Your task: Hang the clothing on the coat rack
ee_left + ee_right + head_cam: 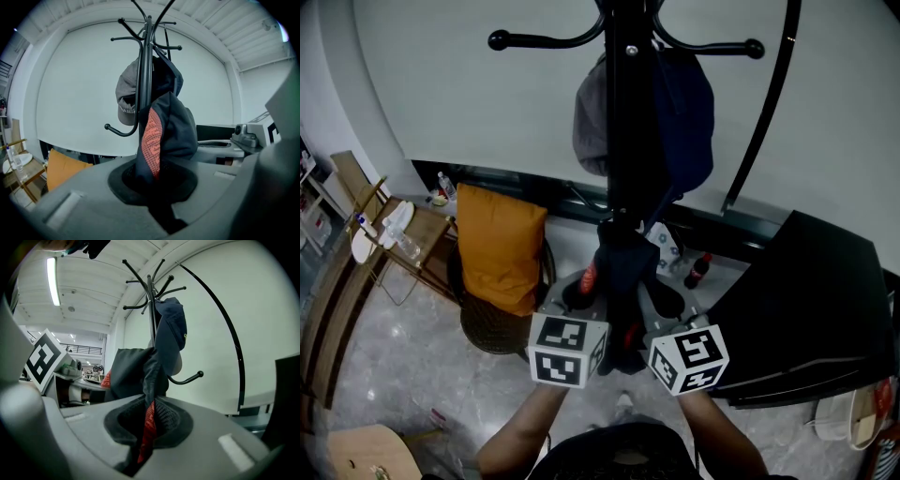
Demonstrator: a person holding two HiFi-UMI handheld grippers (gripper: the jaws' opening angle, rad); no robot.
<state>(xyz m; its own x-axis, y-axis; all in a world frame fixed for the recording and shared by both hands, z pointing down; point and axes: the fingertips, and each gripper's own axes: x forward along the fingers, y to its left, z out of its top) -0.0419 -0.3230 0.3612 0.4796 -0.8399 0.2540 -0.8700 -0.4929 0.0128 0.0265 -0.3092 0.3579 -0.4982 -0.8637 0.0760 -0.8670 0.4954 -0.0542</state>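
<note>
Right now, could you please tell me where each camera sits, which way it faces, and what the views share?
Head view: on the person's head, facing steeply down the coat rack; forearms, left tongs and right tongs show.
Left gripper view: on the left tongs, facing the rack; jaws shut on the dark garment.
Right gripper view: on the right tongs, facing the rack; jaws shut on it too.
All share the rack and garment.

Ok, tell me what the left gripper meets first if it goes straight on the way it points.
The left gripper, shut on the dark garment, points at the coat rack's black pole beside the grey cap. Probably the pole comes first, garment pressed against it, though depth is unclear.
</note>
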